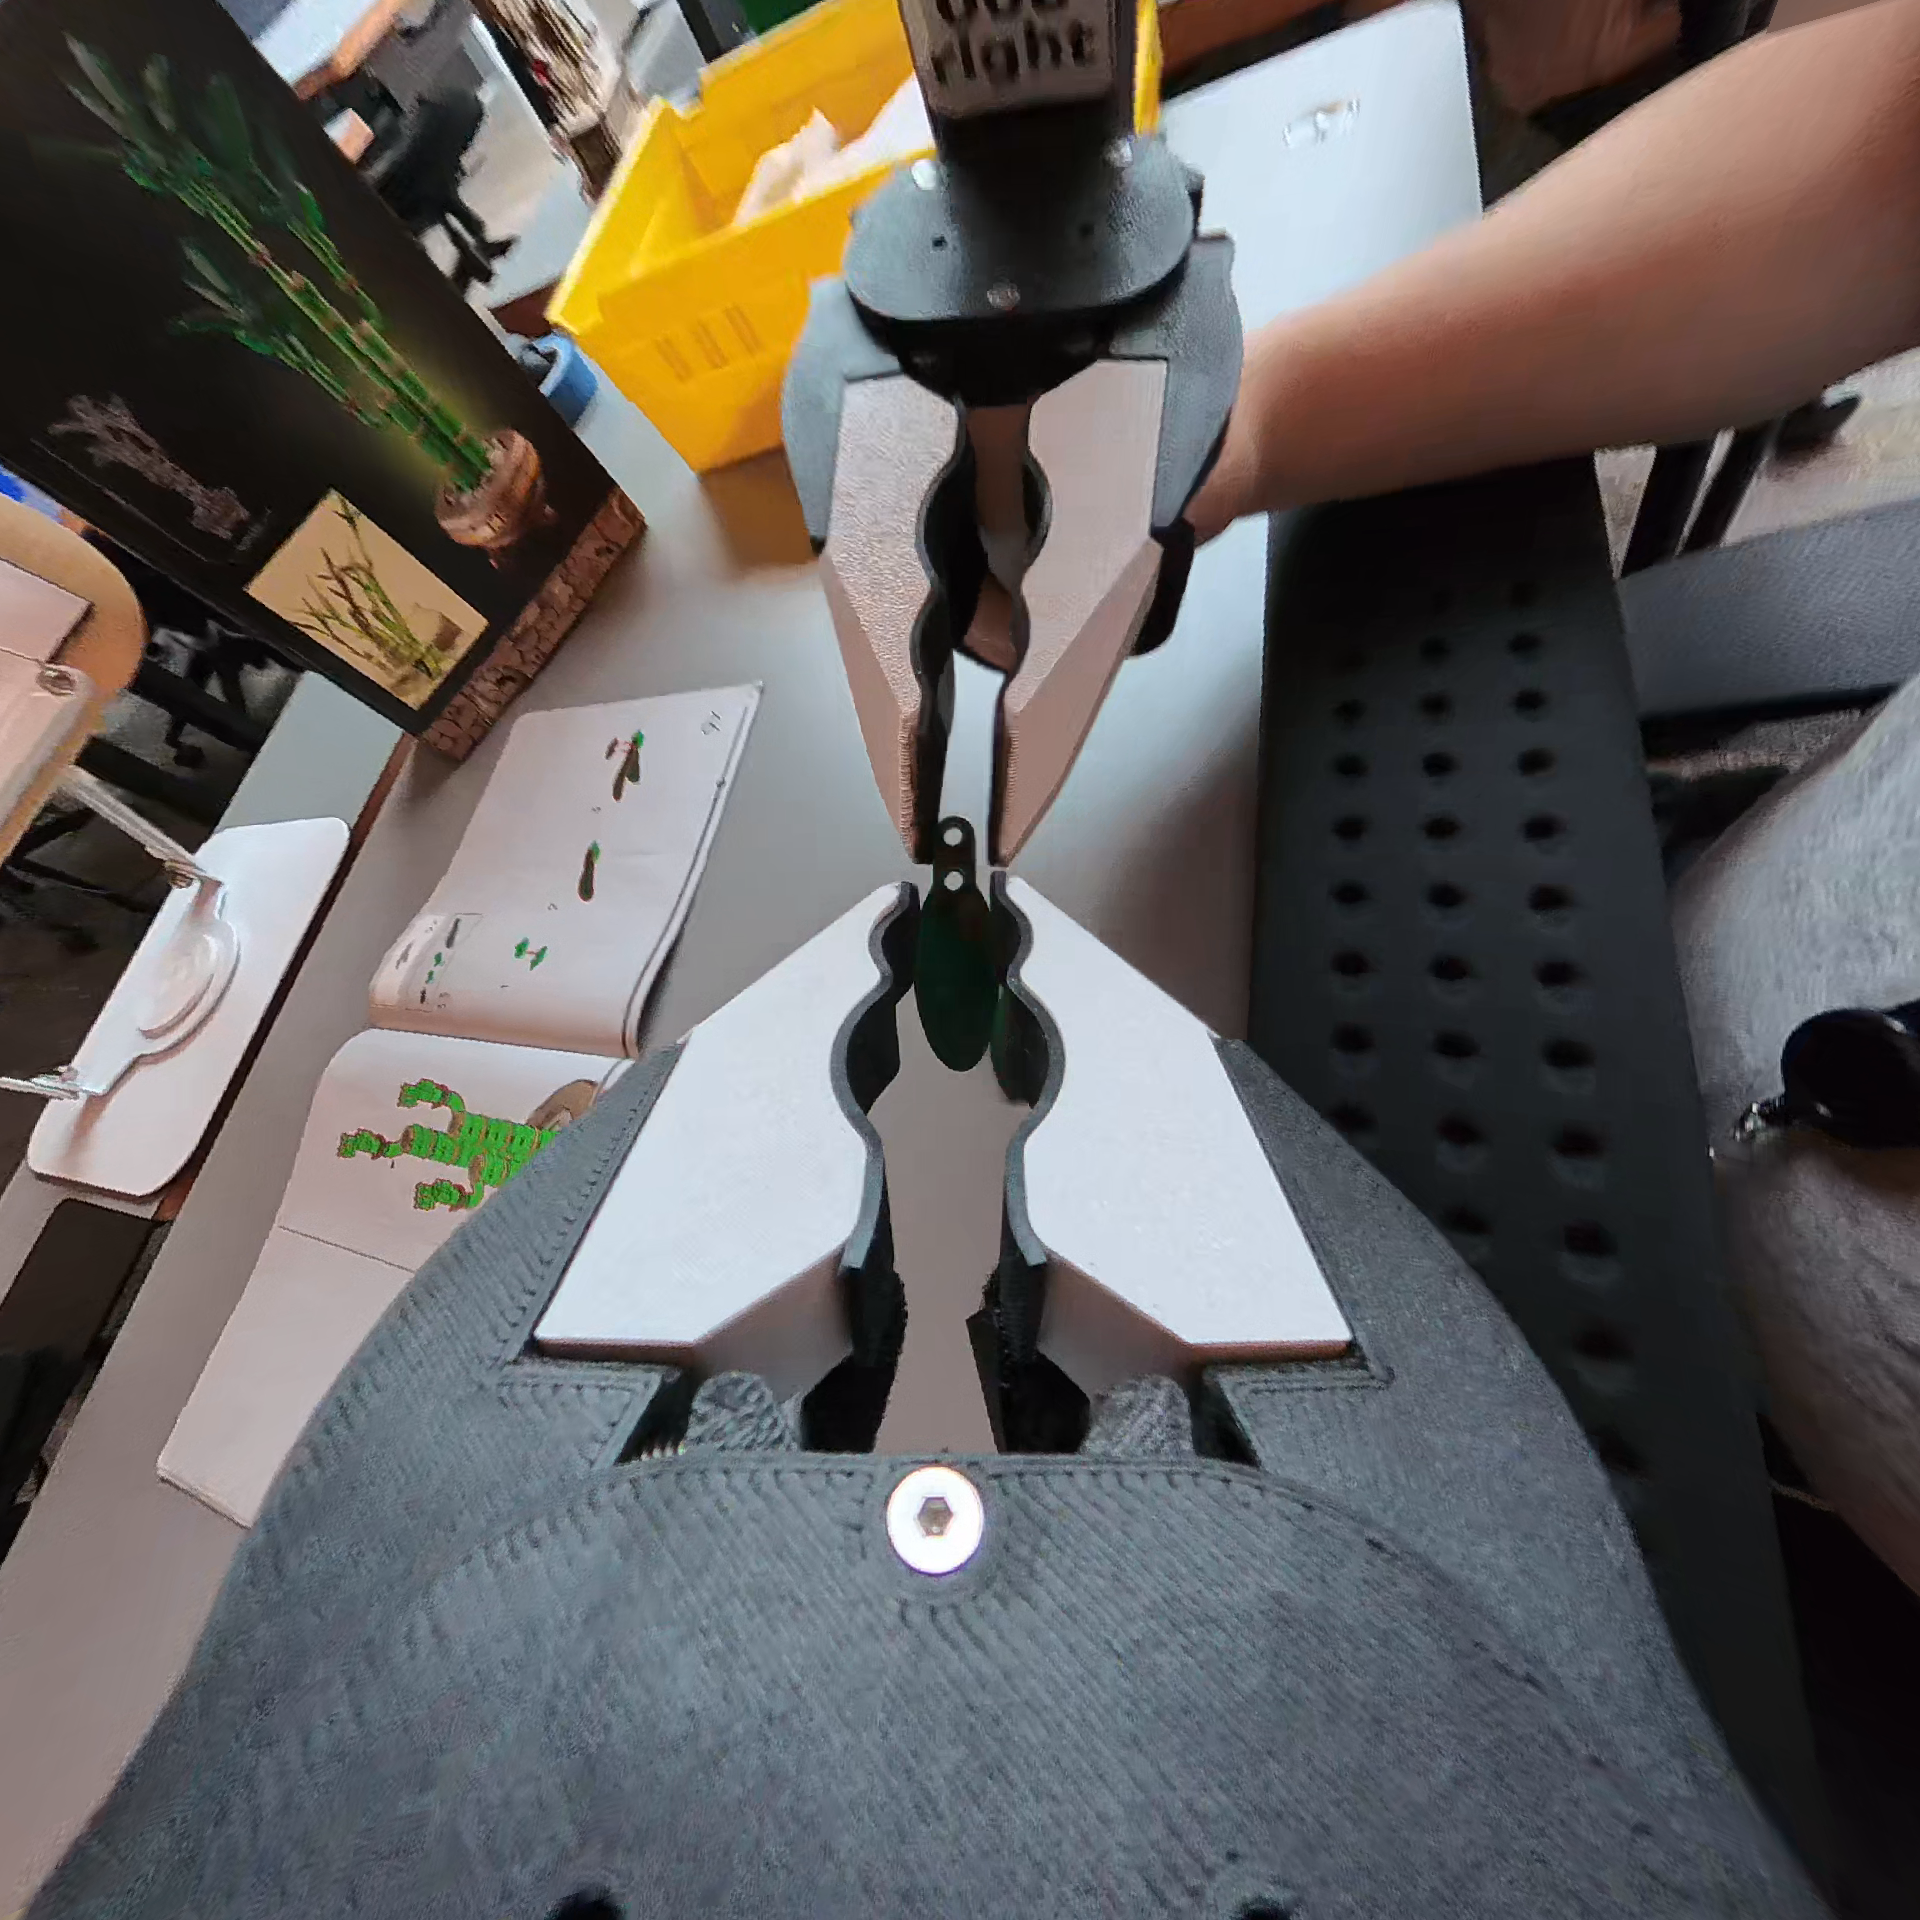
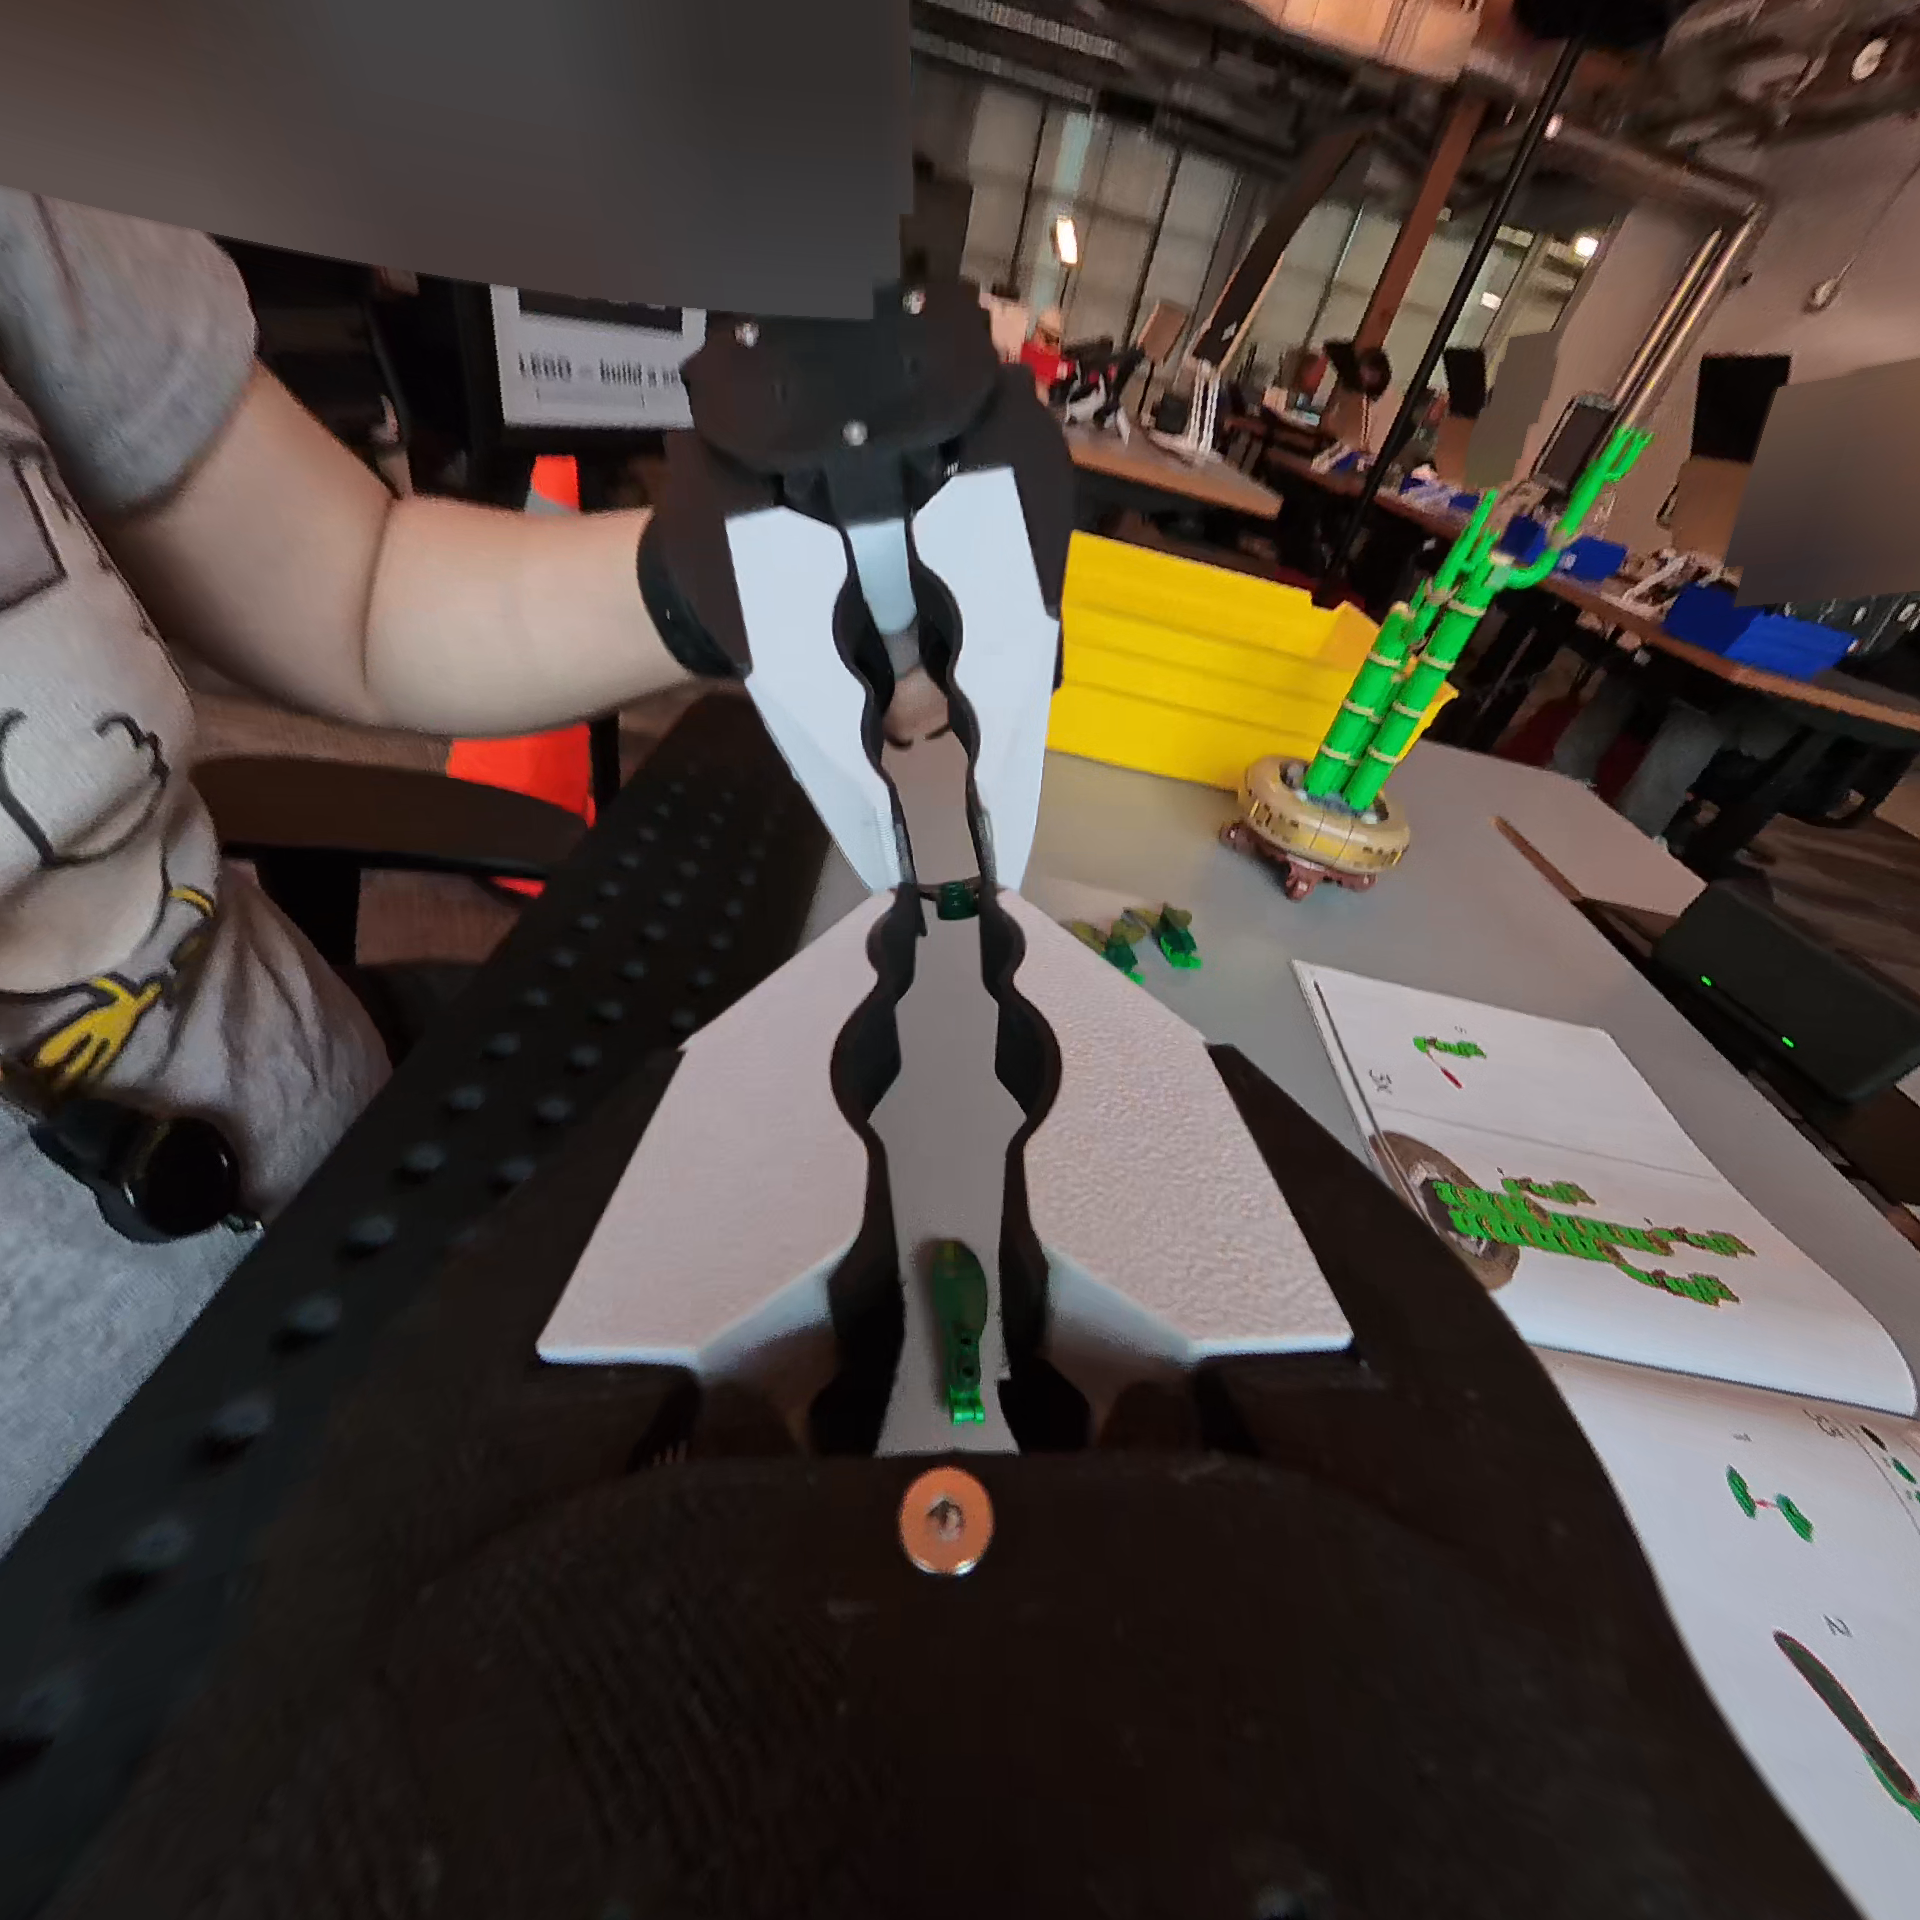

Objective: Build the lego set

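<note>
left wrist view: faces the opposite white-fingered right gripper (image 1: 956, 847), tips close | right wrist view: faces the left gripper (image 2: 940, 883) | shared: grey tabletop (image 1: 748, 582) below both claws

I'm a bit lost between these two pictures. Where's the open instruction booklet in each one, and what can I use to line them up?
Left wrist view: the instruction booklet lies open on the grey table, left of centre, below the boxed set's picture.
Right wrist view: it fills the lower right, pages running off the edge.
Shared landmark: the yellow bin, at the top in the left wrist view and behind the far gripper, right of centre, in the right wrist view.
</note>
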`<state>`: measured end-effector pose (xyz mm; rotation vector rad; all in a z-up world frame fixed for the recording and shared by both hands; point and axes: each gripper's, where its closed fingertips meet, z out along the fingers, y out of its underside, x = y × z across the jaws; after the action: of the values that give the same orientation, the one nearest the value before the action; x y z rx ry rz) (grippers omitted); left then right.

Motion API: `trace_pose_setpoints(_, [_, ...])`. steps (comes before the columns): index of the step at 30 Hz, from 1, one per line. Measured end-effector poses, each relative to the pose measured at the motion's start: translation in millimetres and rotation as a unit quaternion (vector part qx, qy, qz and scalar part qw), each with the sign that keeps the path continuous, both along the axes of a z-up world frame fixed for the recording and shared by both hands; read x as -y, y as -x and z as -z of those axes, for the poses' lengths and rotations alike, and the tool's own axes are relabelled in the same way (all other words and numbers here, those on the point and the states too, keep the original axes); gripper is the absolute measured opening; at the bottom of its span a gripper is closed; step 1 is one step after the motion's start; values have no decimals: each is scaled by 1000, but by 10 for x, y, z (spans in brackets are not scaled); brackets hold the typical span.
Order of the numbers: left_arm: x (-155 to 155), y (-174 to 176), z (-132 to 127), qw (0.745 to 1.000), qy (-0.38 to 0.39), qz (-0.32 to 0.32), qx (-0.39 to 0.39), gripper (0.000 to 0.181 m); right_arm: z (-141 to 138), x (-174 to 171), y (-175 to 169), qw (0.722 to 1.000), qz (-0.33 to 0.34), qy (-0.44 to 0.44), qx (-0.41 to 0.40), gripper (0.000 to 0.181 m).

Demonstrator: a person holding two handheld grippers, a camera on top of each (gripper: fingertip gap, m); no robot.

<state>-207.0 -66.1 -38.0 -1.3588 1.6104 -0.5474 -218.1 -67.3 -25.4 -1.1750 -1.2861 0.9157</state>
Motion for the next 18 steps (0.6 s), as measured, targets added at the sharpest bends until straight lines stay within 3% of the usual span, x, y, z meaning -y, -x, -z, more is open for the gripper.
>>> trace_pose_setpoints(1, [-6, -3, -45, 1000, 3, -3, 14, 12, -45, -3, -16, 1000, -2, 5, -15, 11])
trace_pose_setpoints(6, [15, -14, -95, 1000, 9, 1, 25, 12, -141, 6, -78, 999, -14, 19, -44, 7])
trace_pose_setpoints(18, [96, -73, -140, 998, 33, 21, 43, 12, -110, 66, -69, 999, -25, 13, -24, 6])
